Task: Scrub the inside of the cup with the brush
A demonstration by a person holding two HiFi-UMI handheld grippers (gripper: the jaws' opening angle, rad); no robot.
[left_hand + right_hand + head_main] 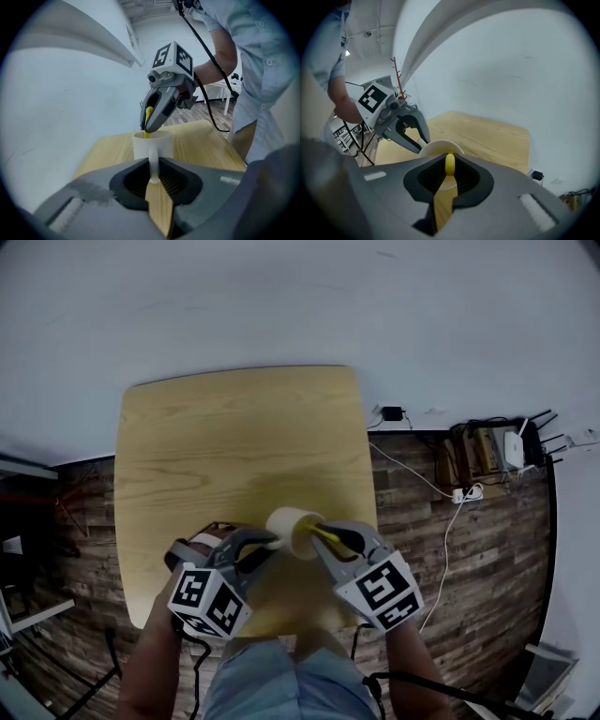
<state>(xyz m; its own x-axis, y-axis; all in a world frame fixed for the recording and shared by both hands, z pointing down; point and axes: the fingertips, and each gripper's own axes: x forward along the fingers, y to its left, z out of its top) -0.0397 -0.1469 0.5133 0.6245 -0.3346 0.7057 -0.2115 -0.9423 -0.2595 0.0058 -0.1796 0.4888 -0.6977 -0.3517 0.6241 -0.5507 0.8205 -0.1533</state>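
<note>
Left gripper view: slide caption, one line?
Left tool grips the white cup by its handle; right tool holds a yellow brush reaching into it.

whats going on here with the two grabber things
A person is working two hand-held grippers over a wooden table. The left gripper is shut on the handle of a white cup. The right gripper is shut on a yellow brush. The brush's front end reaches into the cup's mouth, so the scrubbing looks to be starting or under way.

cup (289, 525) over table (234, 446) (near edge) | brush (325, 534) in cup, entering from right
</note>
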